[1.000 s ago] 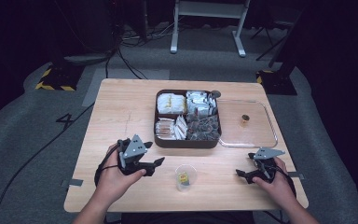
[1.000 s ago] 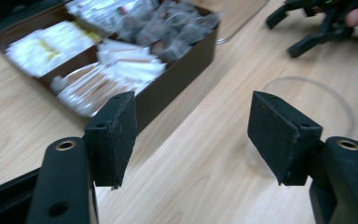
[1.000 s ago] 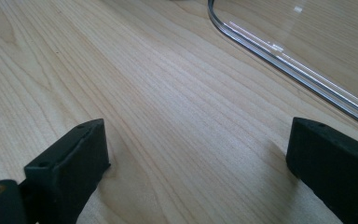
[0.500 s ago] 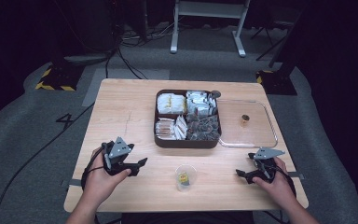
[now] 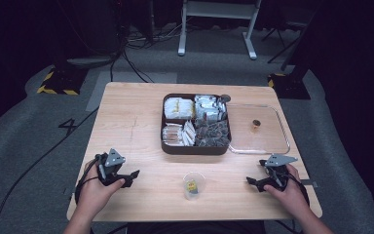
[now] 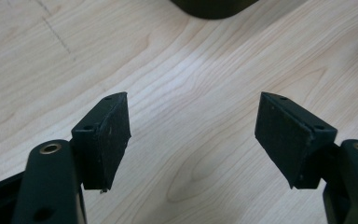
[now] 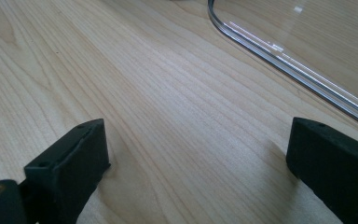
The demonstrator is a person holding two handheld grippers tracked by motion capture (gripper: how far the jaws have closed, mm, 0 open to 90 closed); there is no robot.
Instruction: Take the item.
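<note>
Small clear cup (image 5: 194, 185), yellow item inside: stood on table (image 5: 136, 117) near front edge, just in front of the dark compartment tray (image 5: 196, 146).
L gripper (image 5: 132, 175): left of cup, apart; jaws wide, had just been opening, nothing btwn.
R gripper (image 5: 251, 181): right of cup, apart; jaws wide, empty, near clear lid (image 5: 259, 146).

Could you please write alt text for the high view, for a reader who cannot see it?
A person's hands rest two open tools on a wooden table: the left tool and the right tool flank a small clear cup. Behind the cup sit a dark compartment box of snacks and a clear lid.
</note>
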